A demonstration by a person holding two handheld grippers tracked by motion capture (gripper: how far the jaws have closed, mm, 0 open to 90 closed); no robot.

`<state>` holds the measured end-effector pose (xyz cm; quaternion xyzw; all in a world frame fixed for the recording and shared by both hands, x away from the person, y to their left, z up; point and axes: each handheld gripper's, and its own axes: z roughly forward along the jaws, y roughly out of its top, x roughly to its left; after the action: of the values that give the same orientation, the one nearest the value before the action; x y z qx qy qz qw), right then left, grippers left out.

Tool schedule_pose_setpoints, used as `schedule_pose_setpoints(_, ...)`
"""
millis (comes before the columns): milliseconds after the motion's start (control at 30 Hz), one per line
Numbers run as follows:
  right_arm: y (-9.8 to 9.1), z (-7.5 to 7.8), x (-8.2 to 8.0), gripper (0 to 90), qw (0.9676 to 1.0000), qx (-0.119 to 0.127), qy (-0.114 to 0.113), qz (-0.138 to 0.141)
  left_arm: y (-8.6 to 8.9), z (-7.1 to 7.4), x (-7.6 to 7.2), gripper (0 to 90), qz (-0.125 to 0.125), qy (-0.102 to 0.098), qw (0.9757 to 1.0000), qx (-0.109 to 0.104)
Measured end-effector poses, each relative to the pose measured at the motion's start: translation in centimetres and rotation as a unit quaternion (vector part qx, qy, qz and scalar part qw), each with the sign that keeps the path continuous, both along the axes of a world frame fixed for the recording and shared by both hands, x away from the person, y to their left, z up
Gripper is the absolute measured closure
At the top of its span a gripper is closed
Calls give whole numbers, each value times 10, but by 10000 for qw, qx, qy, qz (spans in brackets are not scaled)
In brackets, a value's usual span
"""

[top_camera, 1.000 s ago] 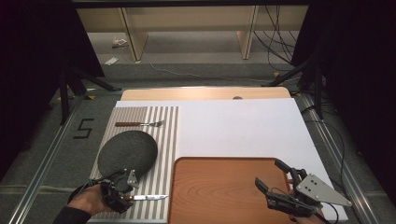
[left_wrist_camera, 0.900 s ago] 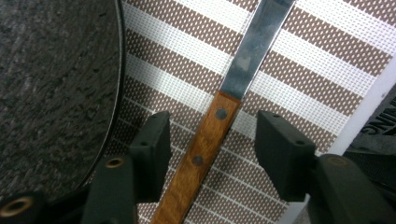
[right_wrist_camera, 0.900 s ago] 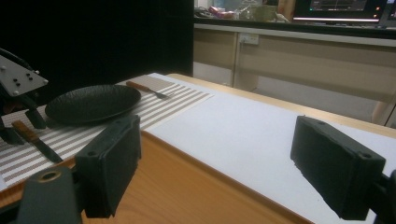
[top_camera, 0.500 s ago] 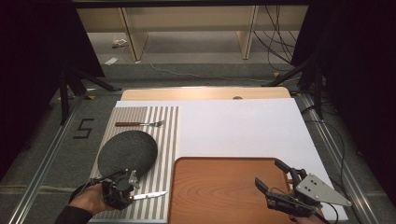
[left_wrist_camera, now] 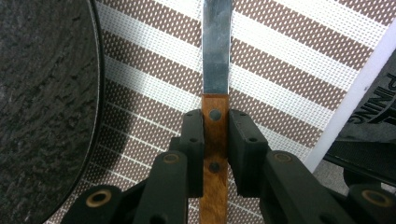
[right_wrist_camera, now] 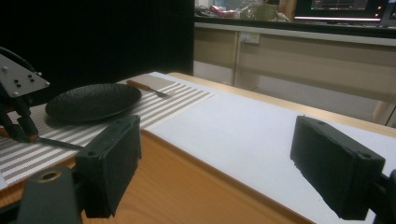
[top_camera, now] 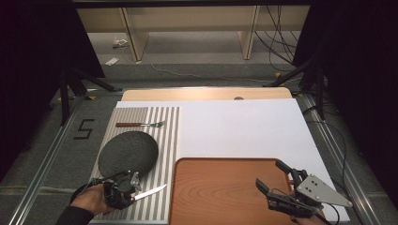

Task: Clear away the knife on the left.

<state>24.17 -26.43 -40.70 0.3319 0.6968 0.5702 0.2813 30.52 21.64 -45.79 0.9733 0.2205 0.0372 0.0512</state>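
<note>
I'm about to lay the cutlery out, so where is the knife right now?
In the high view the knife lies at the near left on the striped placemat, just below the dark plate, its wooden handle clamped in the left gripper.

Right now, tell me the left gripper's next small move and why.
Probably lift the knife straight up. The left gripper has just been closing and its pads now press the wooden handle, while the blade lies flat on the striped placemat beside the dark plate.

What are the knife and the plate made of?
Knife: the blade looks like shiny metal because it reflects light, and the handle looks like brown wood with visible grain and two rivets. Plate: dark and matte with a rough speckled surface, maybe stoneware or slate.
</note>
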Motion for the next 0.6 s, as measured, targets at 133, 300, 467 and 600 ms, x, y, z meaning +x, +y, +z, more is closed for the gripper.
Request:
schedule_pose_setpoints(133,0,0,0,173,10000,-3,-7,0,1,4,0,769,40,-52,9998,-180)
schedule_pose_setpoints(300,0,0,0,174,10000,-1,-12,3,3,9,1,769,198,-91,9988,-437)
schedule_pose_setpoints(467,0,0,0,174,10000,-1,-13,1,4,16,3,769,473,-114,9956,-801)
schedule_pose_setpoints(600,0,0,0,174,10000,-4,-9,1,6,22,5,769,692,-149,9916,-1080)
